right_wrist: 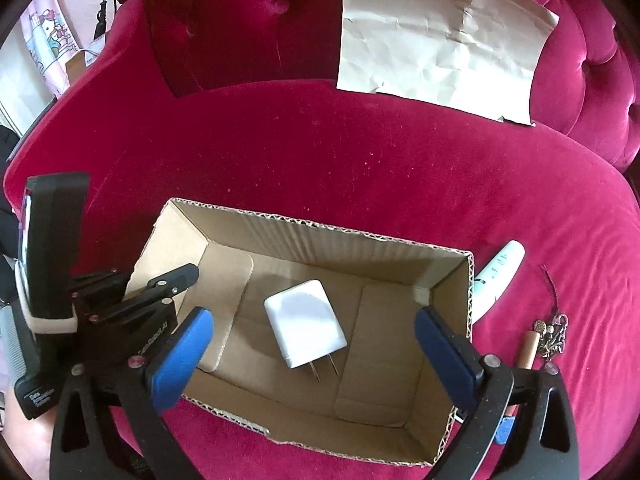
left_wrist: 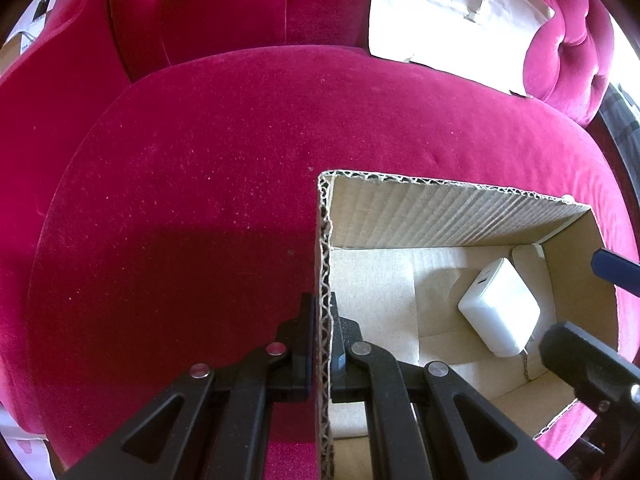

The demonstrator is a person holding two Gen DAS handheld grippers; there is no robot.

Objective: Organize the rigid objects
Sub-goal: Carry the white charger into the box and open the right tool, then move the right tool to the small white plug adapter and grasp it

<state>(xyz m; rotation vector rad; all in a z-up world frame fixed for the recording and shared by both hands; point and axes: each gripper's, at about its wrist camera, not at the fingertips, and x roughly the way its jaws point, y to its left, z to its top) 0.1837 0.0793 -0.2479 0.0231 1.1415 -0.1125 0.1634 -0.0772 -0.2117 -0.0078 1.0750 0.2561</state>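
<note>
Left gripper [left_wrist: 320, 344] is clamped on the left wall of the open brown cardboard box [right_wrist: 360, 236], one finger inside, one outside. Right gripper [right_wrist: 316, 344] hangs over the box with blue-padded jaws spread wide, nothing between them. White square plug charger [right_wrist: 306, 330] lies mid-floor, clear of every wall. Beyond the box's right wall lie a white tube [right_wrist: 498, 272] and a keychain [right_wrist: 550, 332] on the pink velvet cushion [right_wrist: 360, 152].

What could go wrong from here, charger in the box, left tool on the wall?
1. The left tool pinches the thin wall of the box, which sits on a soft cushion; a tug may tip it.
2. The tube and keychain lie close outside the box; the open right tool could knock them reaching over.
</note>
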